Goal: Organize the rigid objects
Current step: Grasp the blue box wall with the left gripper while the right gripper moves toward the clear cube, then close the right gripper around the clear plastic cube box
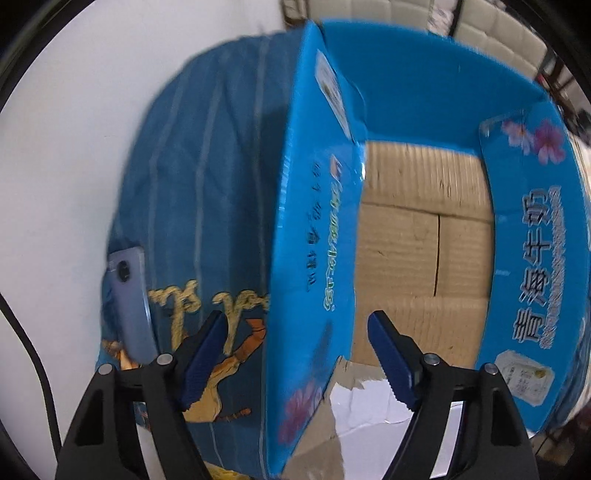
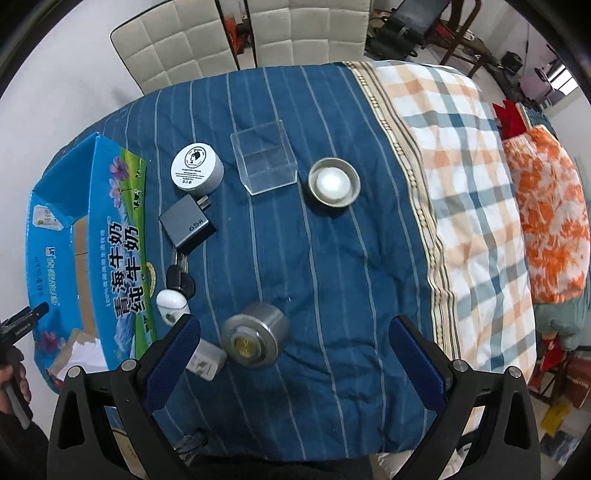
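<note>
A blue open cardboard box (image 2: 110,229) lies at the left of the blue striped cloth (image 2: 332,295). On the cloth are a white round tin (image 2: 197,166), a clear plastic cube (image 2: 264,160), a metal dish (image 2: 333,183), a grey 65W charger (image 2: 187,226), black keys (image 2: 180,282), a white earbud case (image 2: 171,306), a white adapter (image 2: 205,360) and a metal cylinder (image 2: 255,339). My right gripper (image 2: 295,347) is open and empty, above the cloth beside the cylinder. My left gripper (image 1: 295,354) is open, its jaws astride the box's left wall (image 1: 310,258). The box inside (image 1: 417,236) shows bare cardboard.
A phone (image 1: 129,302) lies on the cloth left of the box. A plaid blanket (image 2: 461,206) and an orange patterned pillow (image 2: 550,221) lie to the right. White padded chairs (image 2: 236,33) stand behind the table. A black cable (image 1: 33,354) runs at the left.
</note>
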A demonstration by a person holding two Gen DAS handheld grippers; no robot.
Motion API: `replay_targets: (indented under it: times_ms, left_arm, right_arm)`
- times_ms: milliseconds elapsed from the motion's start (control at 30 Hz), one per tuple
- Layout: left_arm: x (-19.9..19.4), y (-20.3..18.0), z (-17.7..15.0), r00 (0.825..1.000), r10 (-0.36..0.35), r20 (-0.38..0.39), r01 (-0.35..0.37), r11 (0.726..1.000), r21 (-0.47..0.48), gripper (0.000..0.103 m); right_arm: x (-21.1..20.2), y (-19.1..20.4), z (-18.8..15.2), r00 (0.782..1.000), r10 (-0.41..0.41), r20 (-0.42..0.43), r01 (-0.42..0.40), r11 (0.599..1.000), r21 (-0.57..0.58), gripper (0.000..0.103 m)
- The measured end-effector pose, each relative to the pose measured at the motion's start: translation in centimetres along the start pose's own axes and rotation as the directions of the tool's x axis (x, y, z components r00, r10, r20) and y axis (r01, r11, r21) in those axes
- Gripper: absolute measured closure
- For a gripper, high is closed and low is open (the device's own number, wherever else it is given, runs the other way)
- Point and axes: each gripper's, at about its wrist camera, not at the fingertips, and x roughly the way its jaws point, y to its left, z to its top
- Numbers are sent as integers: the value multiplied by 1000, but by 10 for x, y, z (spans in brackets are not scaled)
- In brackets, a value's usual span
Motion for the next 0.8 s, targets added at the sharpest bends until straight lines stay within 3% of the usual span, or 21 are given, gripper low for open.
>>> replay_targets:
  times_ms: [133,200,533,567,800]
  left_arm:
    - [19,-3,3,998,-25,-61,29,998,62,35]
    - [26,-4,-2,995,-29,-96,38,995,88,46]
    - [49,-10,-47,986,-28,-166,52,989,140,47]
    - [53,-11,-52,984,-34,-176,59,988,140,53]
    - [55,5,-63,981,-120,-156,130,990,58,68]
  right_arm:
    - [18,0,18,999,-25,-23,25,1000,2,0]
    - [28,1,26,999,-30,-38,30,1000,7,0]
    - [58,18,51,996,-27,-88,26,1000,-11,0]
    - [60,20,53,996,-28,-88,27,1000,-13,0]
    - [70,34,88,998,-26,-49,26,1000,-11,0]
